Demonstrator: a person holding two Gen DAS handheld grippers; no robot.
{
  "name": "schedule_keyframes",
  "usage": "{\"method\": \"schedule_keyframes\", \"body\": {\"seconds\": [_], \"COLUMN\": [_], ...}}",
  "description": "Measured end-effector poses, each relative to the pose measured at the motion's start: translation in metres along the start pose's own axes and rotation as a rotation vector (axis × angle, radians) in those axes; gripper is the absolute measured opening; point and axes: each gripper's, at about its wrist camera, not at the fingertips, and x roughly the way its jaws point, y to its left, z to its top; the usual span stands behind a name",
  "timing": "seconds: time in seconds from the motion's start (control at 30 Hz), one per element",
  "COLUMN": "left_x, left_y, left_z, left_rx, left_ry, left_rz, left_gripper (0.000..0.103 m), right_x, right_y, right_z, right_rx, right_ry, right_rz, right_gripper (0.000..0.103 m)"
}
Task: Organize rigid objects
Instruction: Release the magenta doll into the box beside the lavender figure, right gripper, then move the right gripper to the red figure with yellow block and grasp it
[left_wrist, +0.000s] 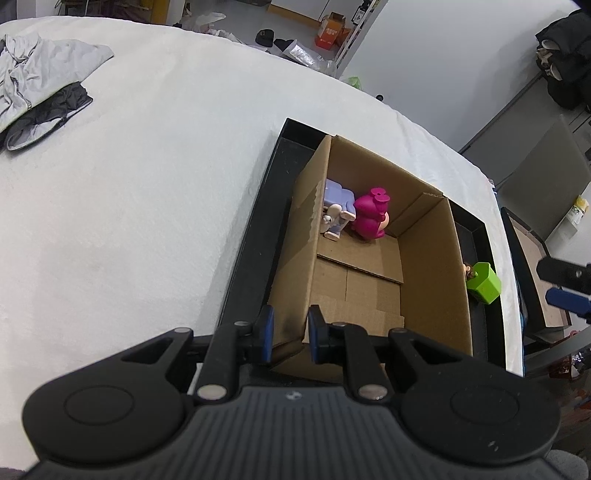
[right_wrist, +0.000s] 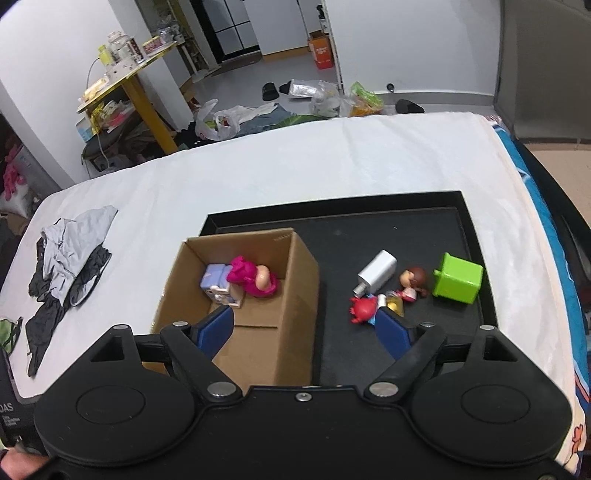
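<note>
An open cardboard box (left_wrist: 428, 266) (right_wrist: 295, 295) stands in a black tray (left_wrist: 247, 266) (right_wrist: 406, 229) on a white cloth. Inside lie a magenta figure (left_wrist: 371, 214) (right_wrist: 251, 278) and a lilac toy (left_wrist: 338, 206) (right_wrist: 216, 280). On the tray beside the box lie a green cube (right_wrist: 458, 278) (left_wrist: 484, 282), a silver block (right_wrist: 376, 271), a brown-haired doll (right_wrist: 412, 282), a red crab toy (right_wrist: 364, 308) and a small yellow piece (right_wrist: 393, 301). My left gripper (left_wrist: 290, 332) is shut on the box's near left wall. My right gripper (right_wrist: 306, 330) is open and empty above the box's right wall.
Grey and black clothes (left_wrist: 40, 92) (right_wrist: 70, 258) lie on the cloth far left. The bed's right edge (right_wrist: 535, 229) is close to the tray. The floor beyond holds bags, an orange box (right_wrist: 321, 51) and a yellow table (right_wrist: 136, 81).
</note>
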Motion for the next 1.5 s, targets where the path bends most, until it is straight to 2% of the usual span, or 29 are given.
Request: {"method": "schedule_keyframes", "body": {"seconds": [0.93,1.4,1.5], "left_x": [0.001,0.004,0.006], "left_y": [-0.005,-0.005,-0.007], "left_z": [-0.001,-0.001,-0.001], "left_rx": [0.022,0.025,0.027], "left_ry": [0.006,0.01,0.013], "left_rz": [0.02,0.027,0.032], "left_gripper": [0.016,0.016,0.016], "right_x": [0.005,0.047,0.053], "right_y": [-0.072,-0.102,-0.102], "right_z": [-0.047,-0.067,-0.069], "right_rx": [0.15,0.283,0.279], "right_ry": [0.018,0.019,0.021], "right_rz": [0.05,0.101,0.095], "right_gripper": [0.085,0.085,0.085]}}
